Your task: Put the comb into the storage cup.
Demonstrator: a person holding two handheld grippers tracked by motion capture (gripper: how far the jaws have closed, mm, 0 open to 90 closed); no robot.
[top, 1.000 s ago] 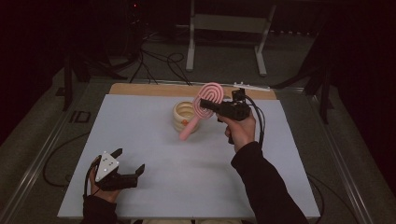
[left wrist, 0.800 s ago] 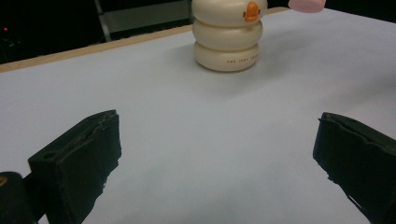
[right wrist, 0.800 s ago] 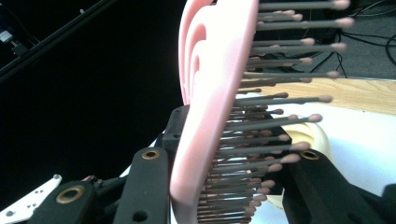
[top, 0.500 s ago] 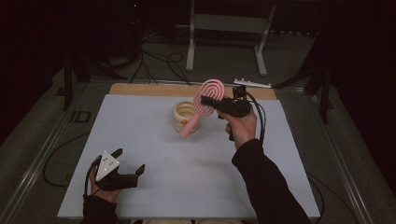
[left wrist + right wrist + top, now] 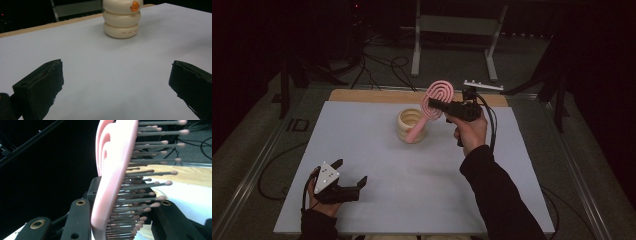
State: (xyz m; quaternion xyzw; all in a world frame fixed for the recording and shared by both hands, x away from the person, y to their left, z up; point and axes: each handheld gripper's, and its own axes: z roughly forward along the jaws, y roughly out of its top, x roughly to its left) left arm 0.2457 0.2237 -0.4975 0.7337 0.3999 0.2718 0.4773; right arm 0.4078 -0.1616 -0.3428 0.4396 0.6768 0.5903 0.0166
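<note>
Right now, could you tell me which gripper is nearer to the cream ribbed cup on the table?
The right gripper: it hovers just beside the cream ribbed cup, holding the pink plastic hairbrush against it. The left gripper rests open near the table's front edge, far away.

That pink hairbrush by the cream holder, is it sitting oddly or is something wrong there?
Nothing looks damaged or spilled. The pink hairbrush leans steeply, handle end at the cream holder, because the right gripper is clamped on its head. The left gripper rests open.

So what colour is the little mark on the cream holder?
Orange, on the upper ring of the cream holder; the left gripper view shows it best.
</note>
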